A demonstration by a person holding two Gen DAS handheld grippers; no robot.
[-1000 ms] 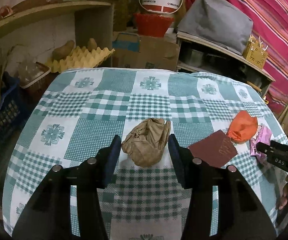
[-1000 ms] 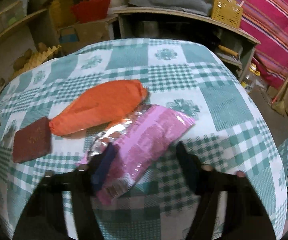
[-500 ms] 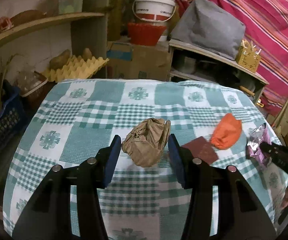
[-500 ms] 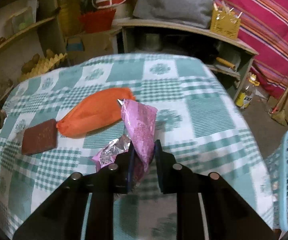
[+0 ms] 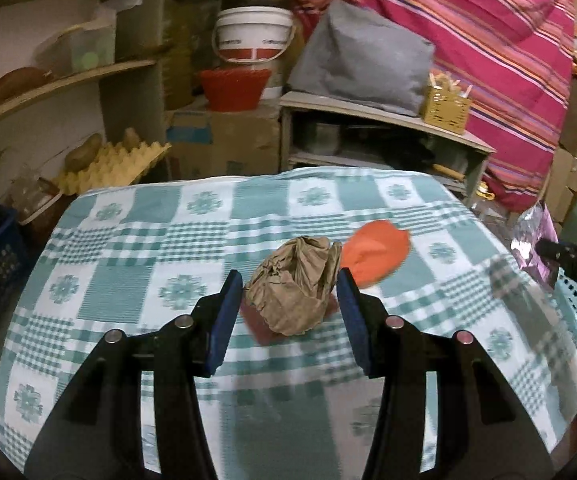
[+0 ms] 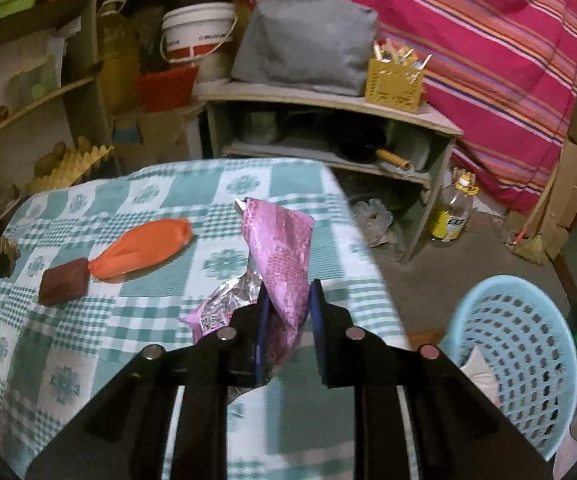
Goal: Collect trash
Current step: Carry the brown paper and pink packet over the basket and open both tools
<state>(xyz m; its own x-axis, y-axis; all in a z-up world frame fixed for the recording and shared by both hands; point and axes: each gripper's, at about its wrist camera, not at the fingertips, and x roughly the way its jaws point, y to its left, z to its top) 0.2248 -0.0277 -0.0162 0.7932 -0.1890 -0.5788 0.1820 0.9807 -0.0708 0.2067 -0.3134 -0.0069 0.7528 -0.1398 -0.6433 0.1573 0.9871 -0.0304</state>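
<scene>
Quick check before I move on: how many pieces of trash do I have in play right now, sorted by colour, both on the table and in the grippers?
Brown crumpled paper ball, held in the left gripper: 1
Pink foil wrapper, held in the right gripper: 1
Orange bag, on the table: 1
Dark red square piece, on the table: 1
Total: 4

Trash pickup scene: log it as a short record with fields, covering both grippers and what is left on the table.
left gripper: shut on crumpled brown paper
right gripper: shut on pink wrapper
on table: orange bag, dark red square
bin: light blue basket on the floor, beside the table
</scene>
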